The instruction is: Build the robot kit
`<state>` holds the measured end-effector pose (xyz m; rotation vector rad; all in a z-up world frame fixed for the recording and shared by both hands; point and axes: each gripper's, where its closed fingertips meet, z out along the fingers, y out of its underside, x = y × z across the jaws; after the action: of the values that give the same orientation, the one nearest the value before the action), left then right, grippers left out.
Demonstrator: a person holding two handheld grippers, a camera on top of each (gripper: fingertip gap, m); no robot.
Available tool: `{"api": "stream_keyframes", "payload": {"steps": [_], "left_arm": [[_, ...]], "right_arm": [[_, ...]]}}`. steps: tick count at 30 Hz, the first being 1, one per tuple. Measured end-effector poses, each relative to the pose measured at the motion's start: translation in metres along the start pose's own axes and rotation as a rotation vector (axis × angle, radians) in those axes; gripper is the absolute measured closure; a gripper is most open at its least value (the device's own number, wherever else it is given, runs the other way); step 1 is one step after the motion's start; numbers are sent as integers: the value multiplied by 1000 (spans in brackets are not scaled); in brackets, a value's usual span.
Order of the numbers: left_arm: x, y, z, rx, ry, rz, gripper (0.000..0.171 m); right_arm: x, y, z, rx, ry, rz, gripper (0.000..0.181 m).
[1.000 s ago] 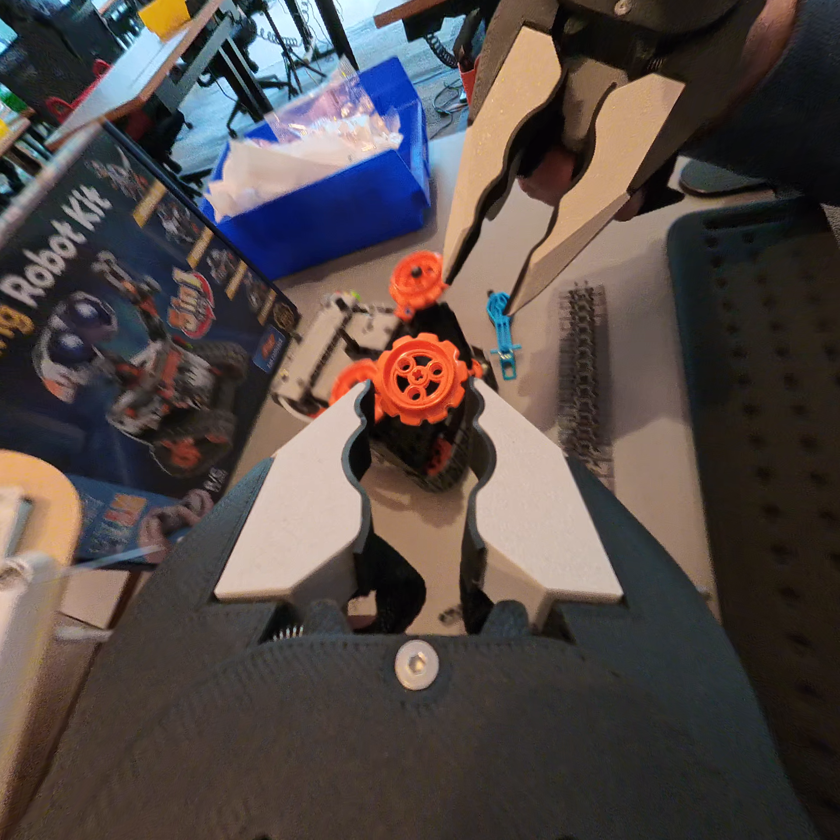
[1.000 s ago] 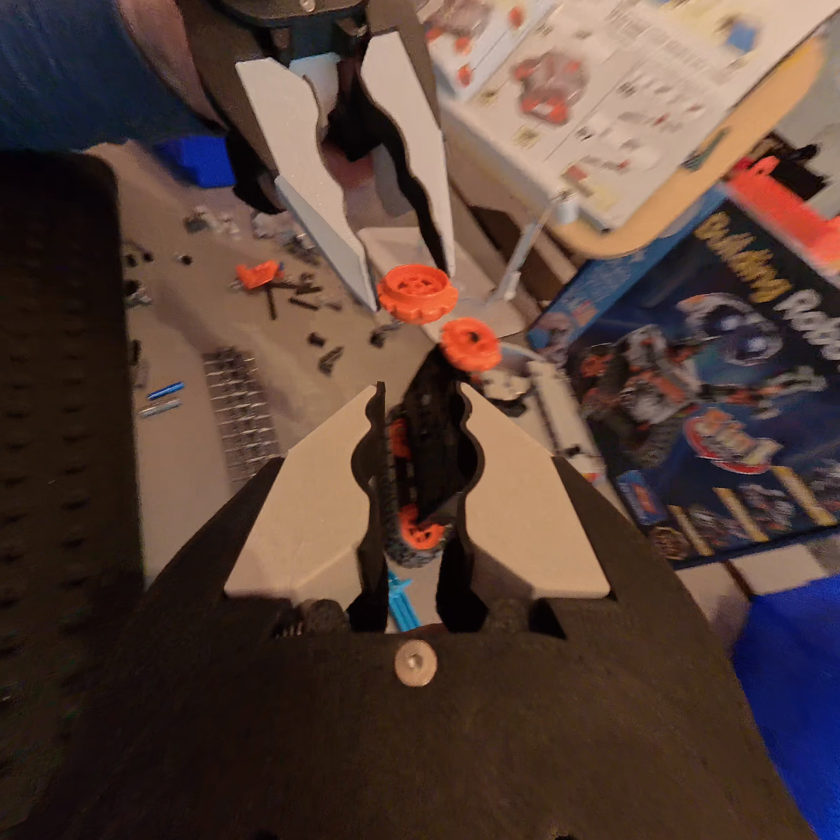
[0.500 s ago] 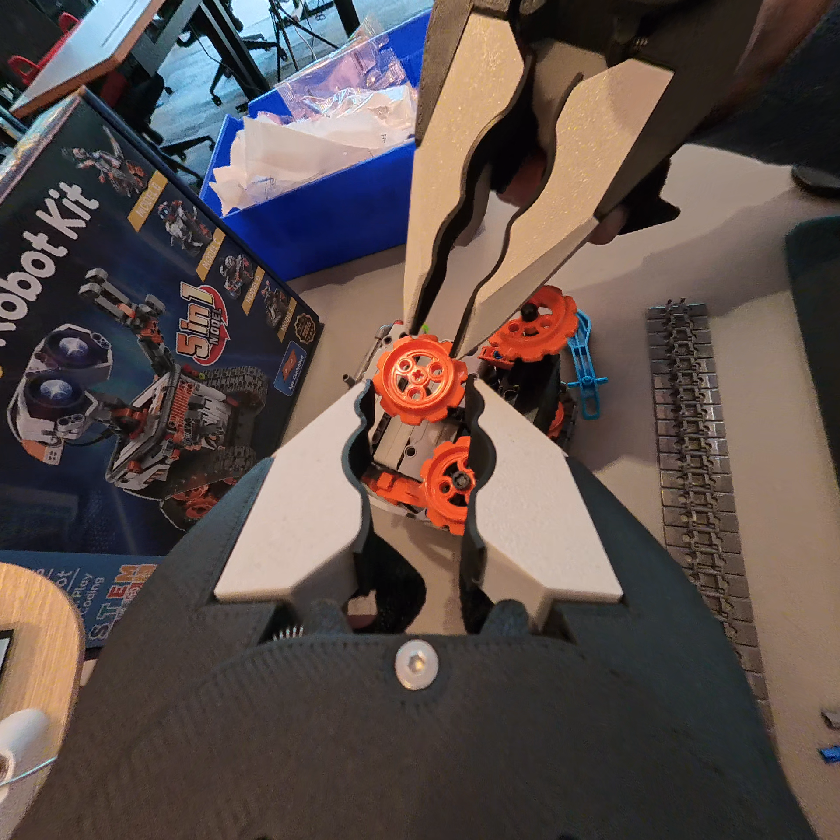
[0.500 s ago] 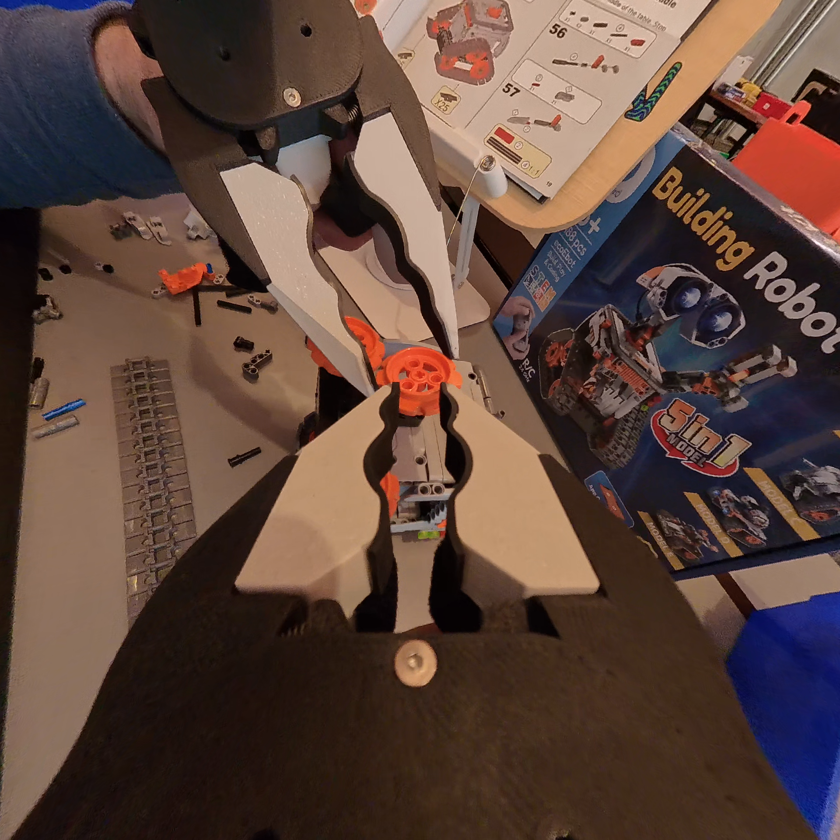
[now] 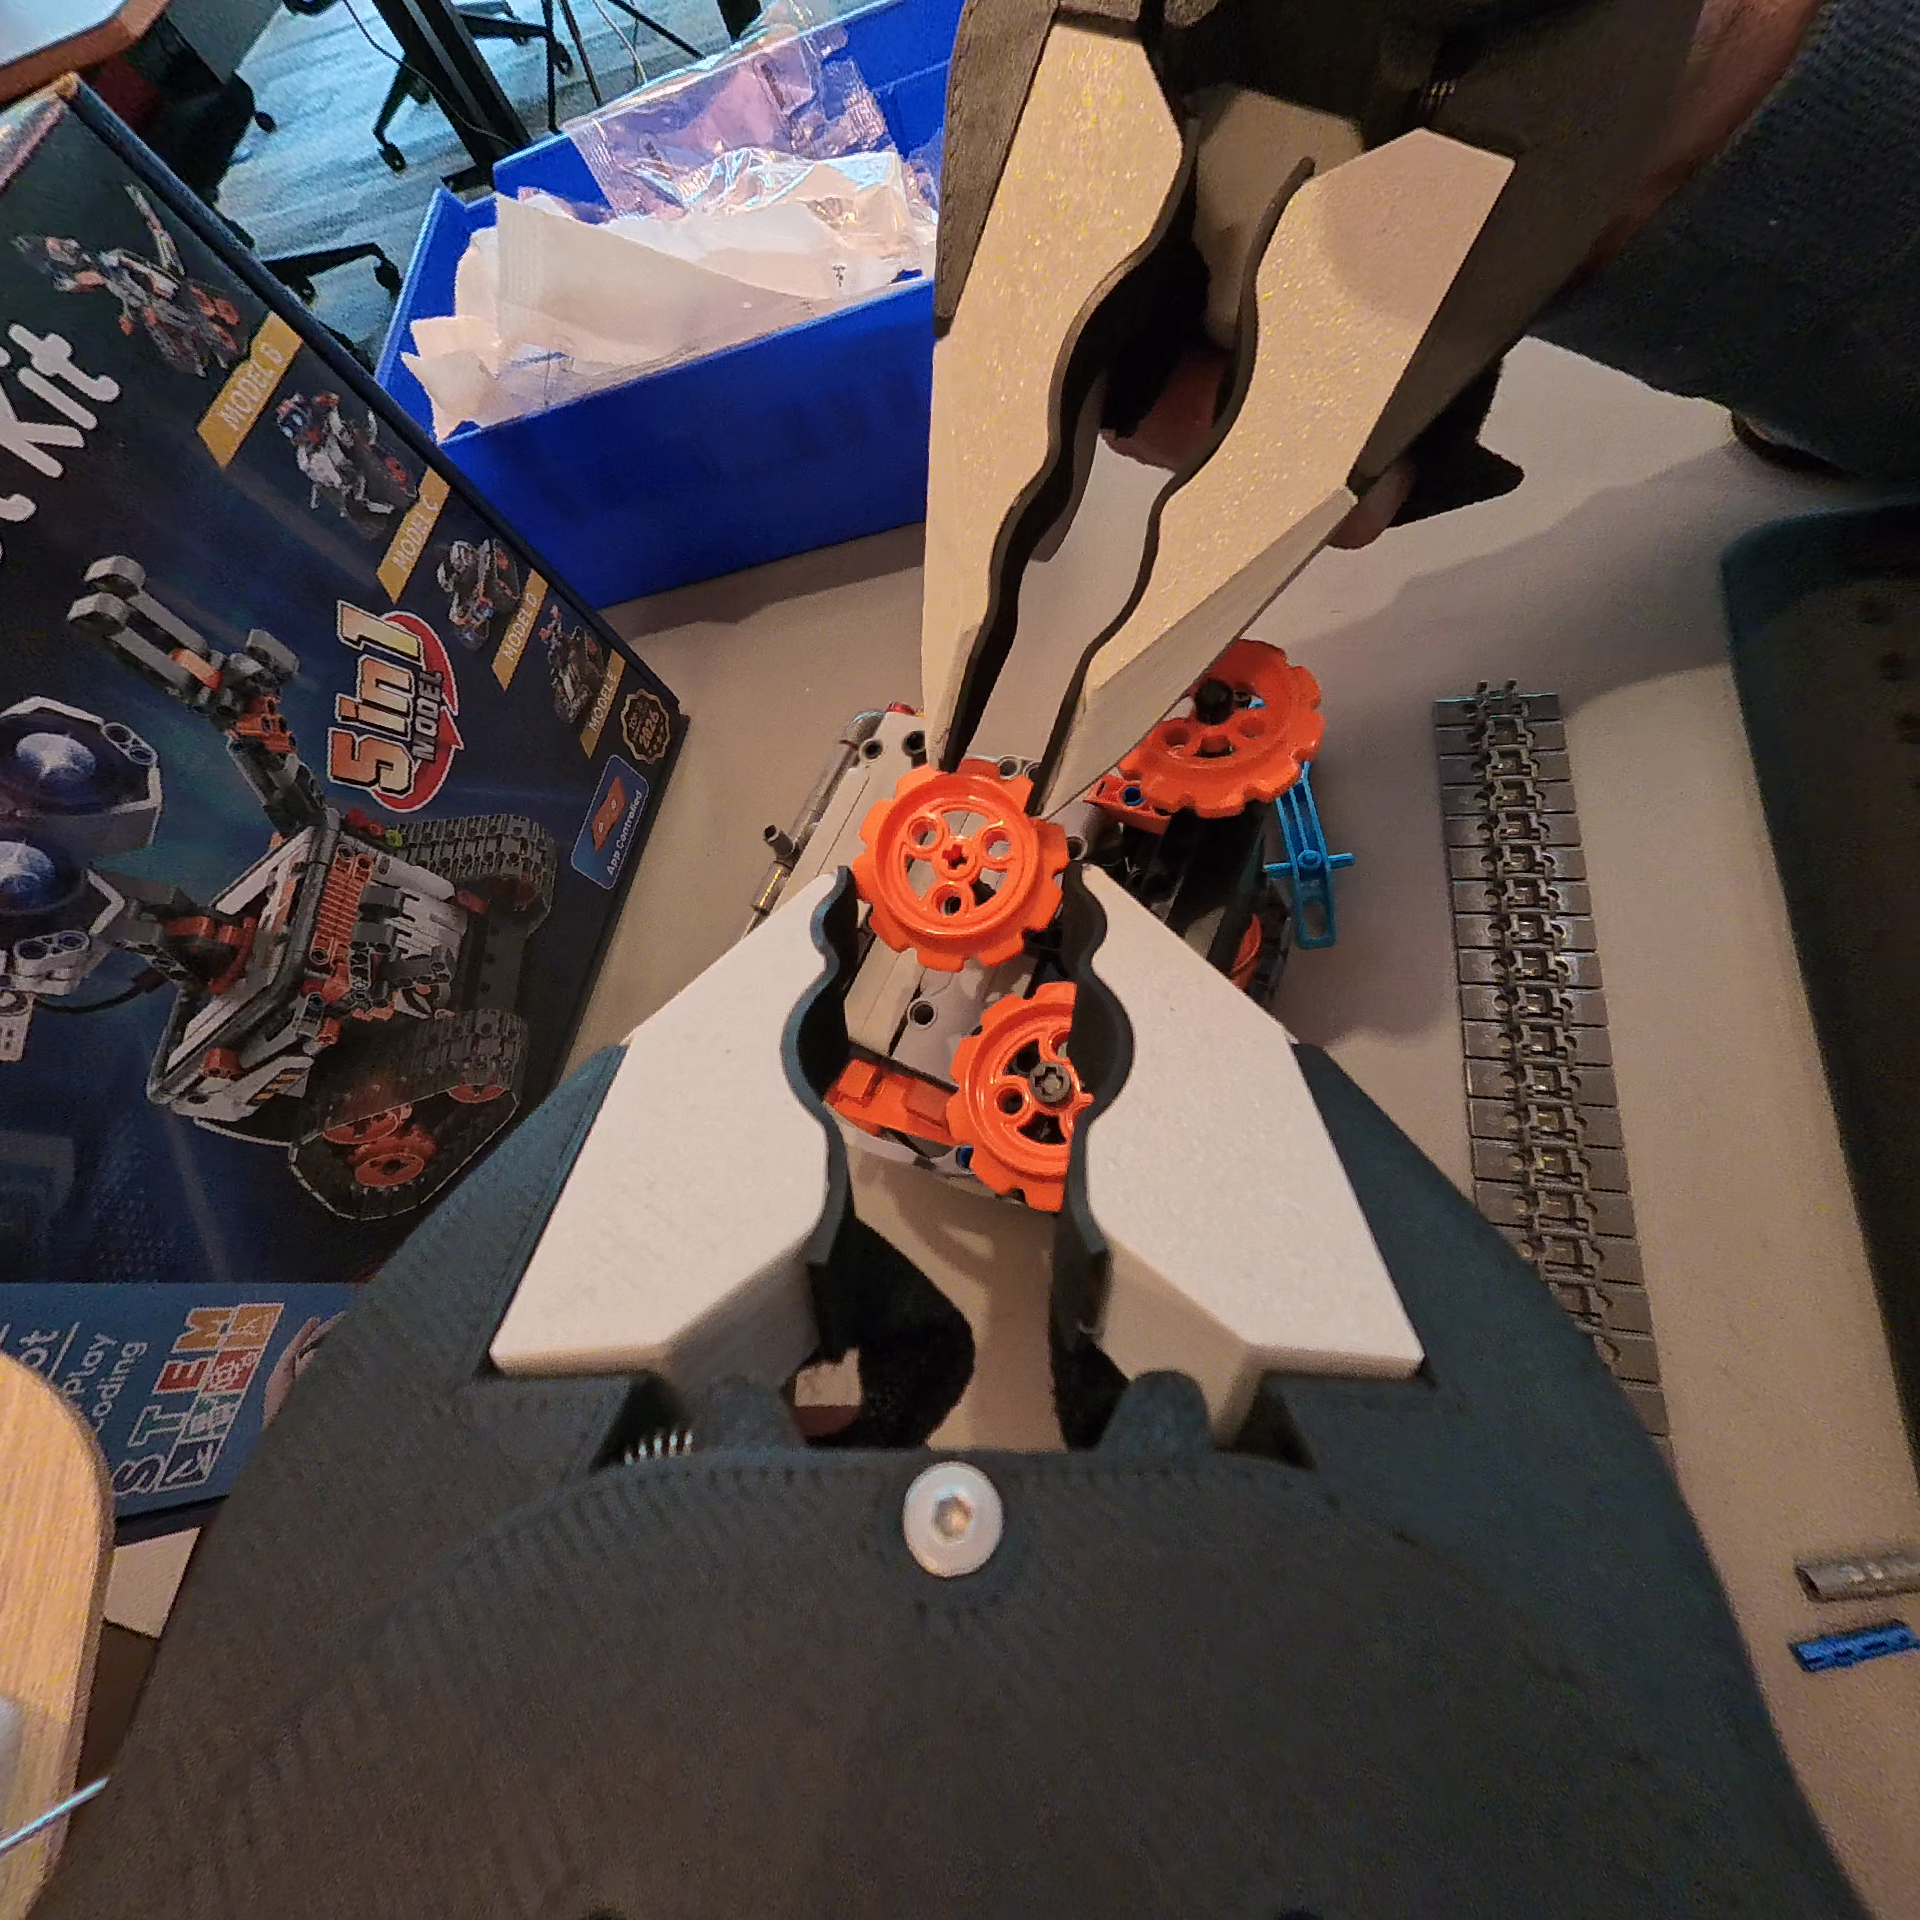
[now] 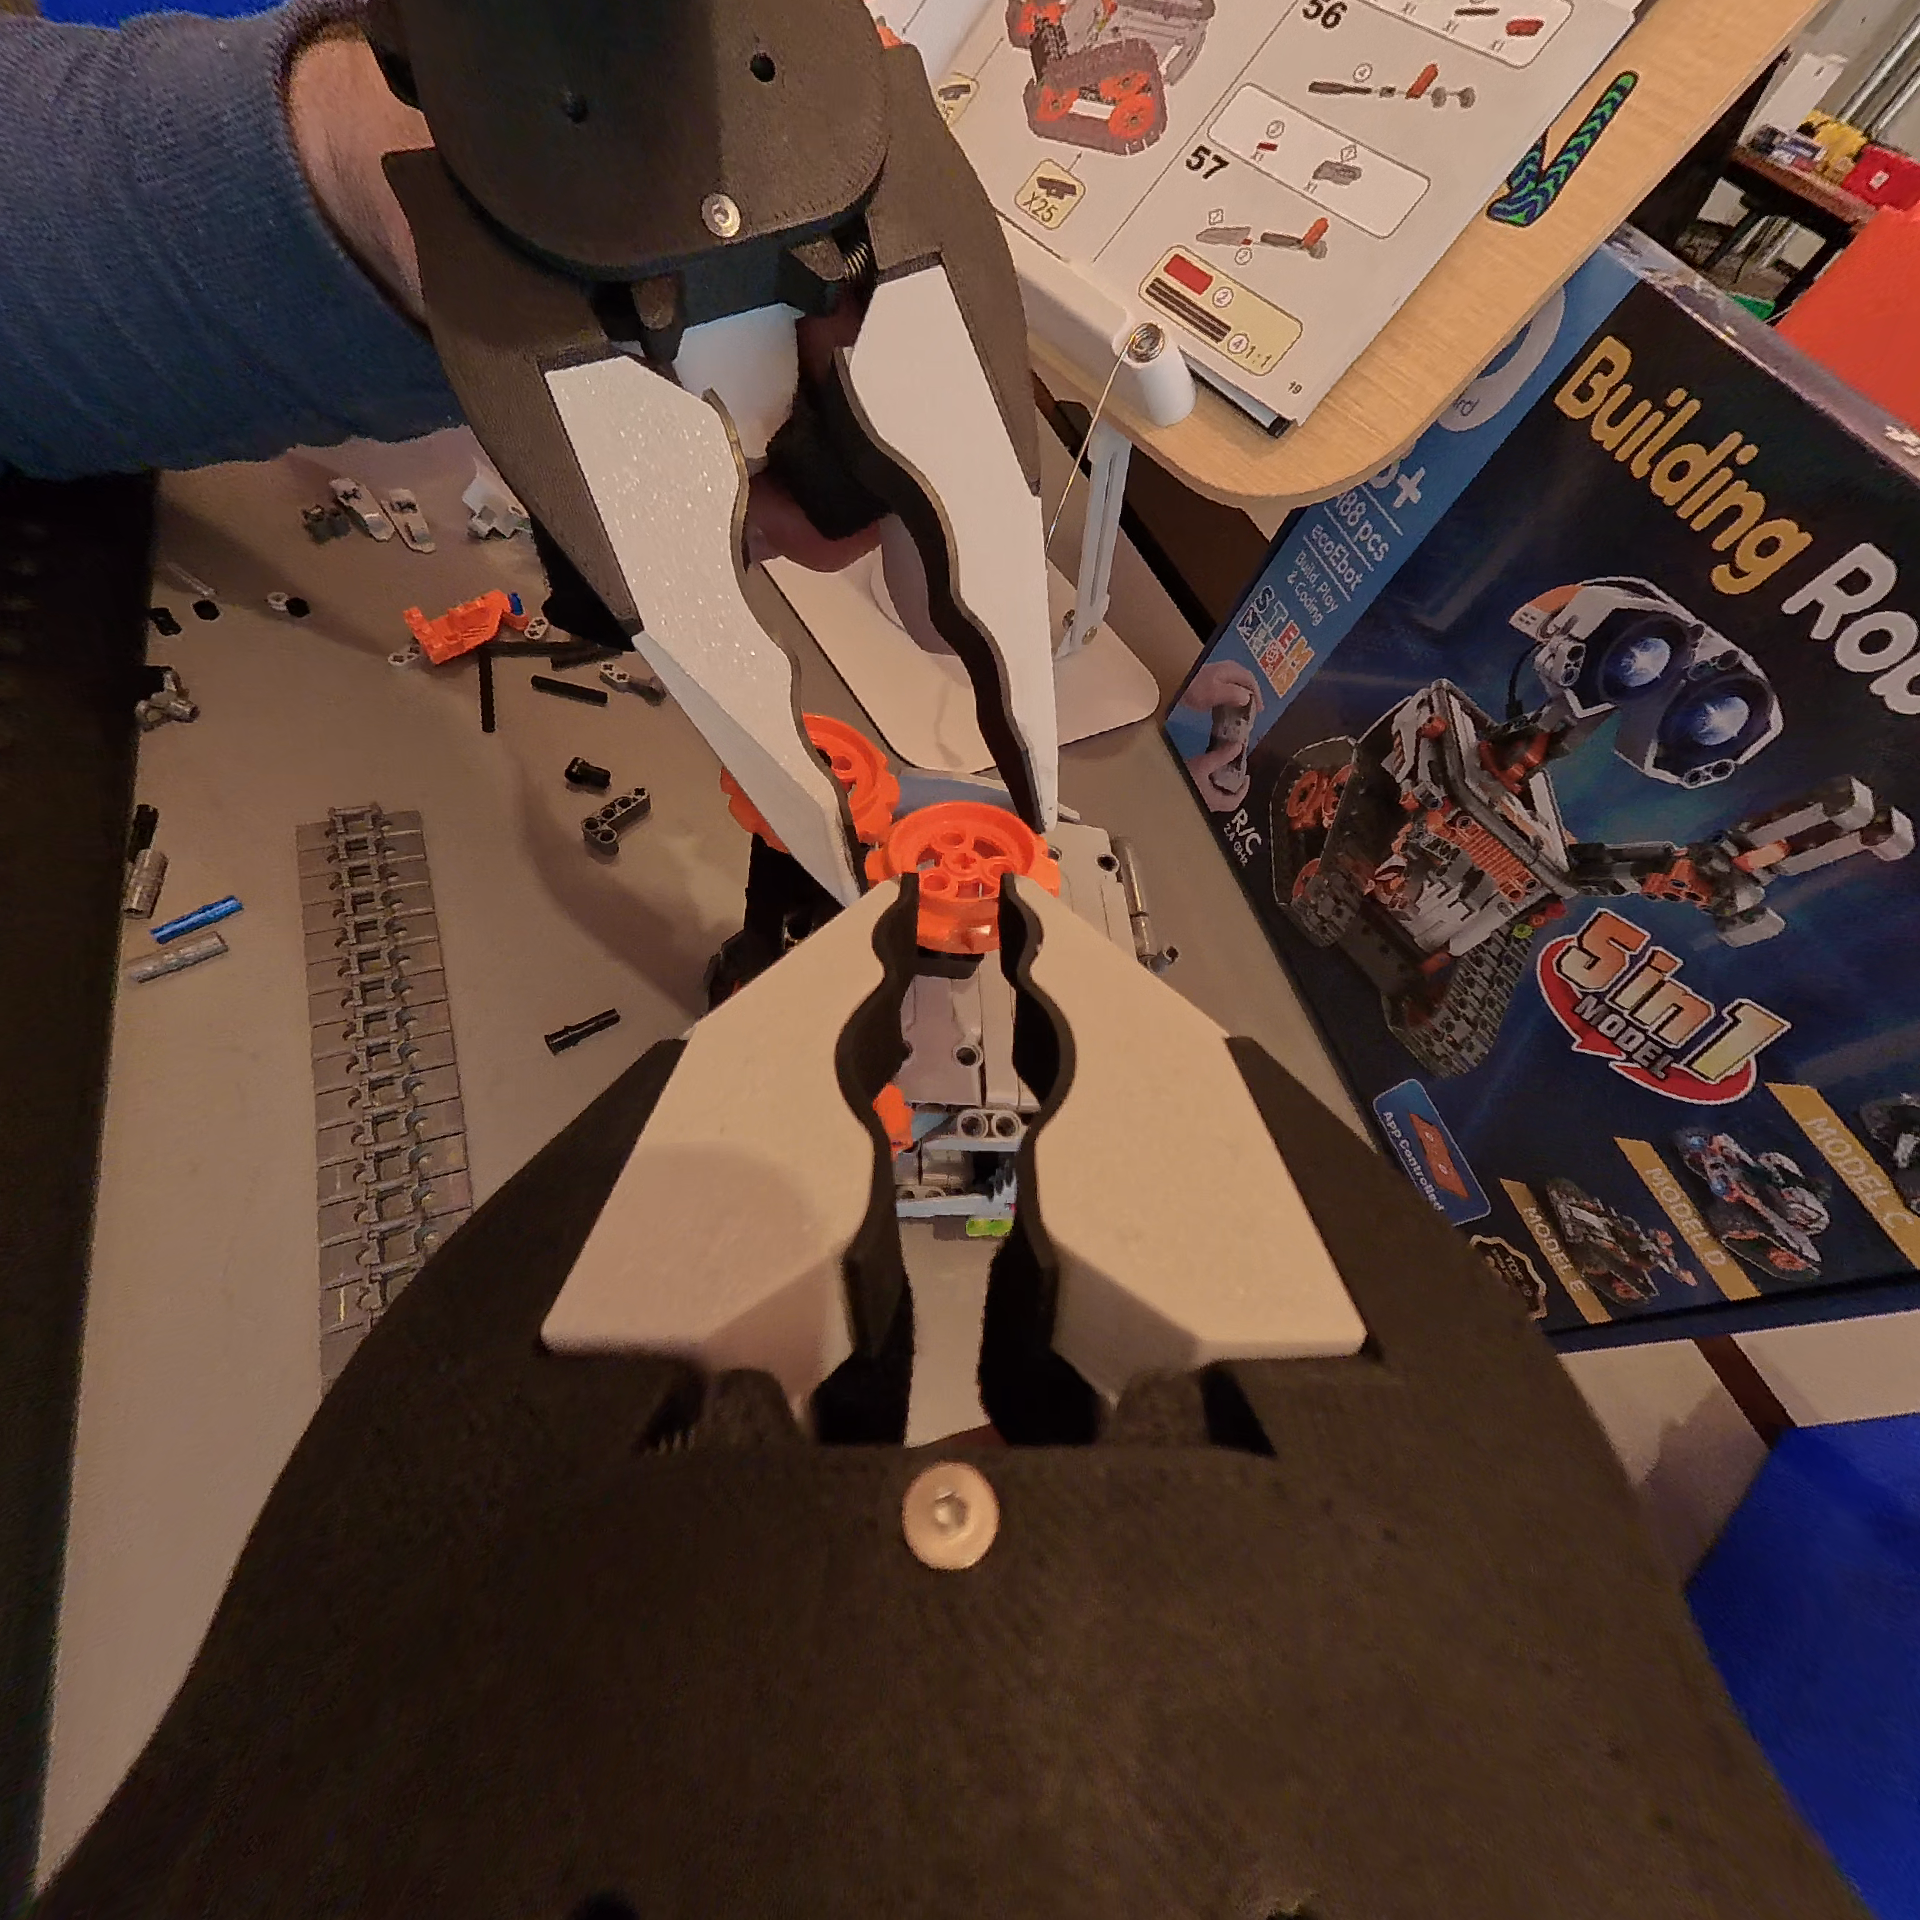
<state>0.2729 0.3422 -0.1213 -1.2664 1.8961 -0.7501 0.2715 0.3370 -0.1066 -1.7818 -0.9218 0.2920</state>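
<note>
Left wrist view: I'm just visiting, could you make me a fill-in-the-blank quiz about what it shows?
1. The toothed wheel between the fingertips of the left hand-held gripper is coloured ____.
2. The bin holding crumpled plastic bags is coloured ____.
3. The grey track strip lies flat on the ____.

Missing words: orange; blue; table.

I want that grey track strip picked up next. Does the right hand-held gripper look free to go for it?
Probably not as things stand: the right hand-held gripper is closed around the orange gear on the model. The grey track strip lies flat on the table with nothing on it, so once the gear is released the way looks free.
</note>
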Motion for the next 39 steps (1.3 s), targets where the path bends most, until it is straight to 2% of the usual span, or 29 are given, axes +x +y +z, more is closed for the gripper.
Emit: {"api": "stream_keyframes", "payload": {"steps": [17,21,39], "left_arm": [[0,0,3,-45,69,-59,134],[0,1,4,-46,93,-82,133],[0,8,6,-61,178,-171,133]], "right_arm": [[7,0,-3,36,-97,117,177],[7,4,2,16,-87,98,181],[5,10,14,-214,-123,102,181]]}}
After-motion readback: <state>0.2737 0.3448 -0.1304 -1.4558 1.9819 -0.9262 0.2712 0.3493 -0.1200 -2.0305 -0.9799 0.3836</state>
